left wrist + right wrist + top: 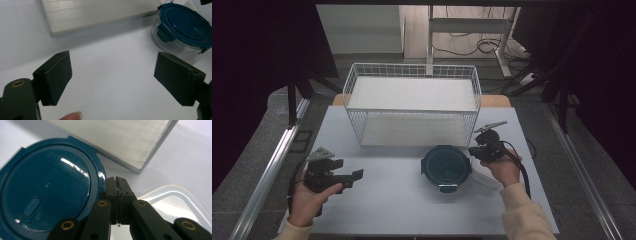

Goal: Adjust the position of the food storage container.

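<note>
High view
- Container: the round container with the blue lid (445,167) sits lower centre of the frame, in front of the wire basket (412,75).
- Nearer hand: your right gripper (477,148) is just beside the lid's right edge, at centre right; your left gripper (353,178) is at lower left, well apart from it.

Left gripper view
- Claw: released, jaws spread wide with bare table (107,82) between them.
- Direction: the container (183,27) lies in the upper right of the frame, ahead and off to the side of your jaws.

Right gripper view
- Claw: clenched, the two tips pressed together, nothing seen between them.
- Direction: the blue lid (47,192) takes the left half of the frame; your tips sit at its right rim, just beside the side latch.
- Other: a clear lid or tray (175,200) lies at lower right.
- Judgement: the rim latch looks like your right hand's job.
</note>
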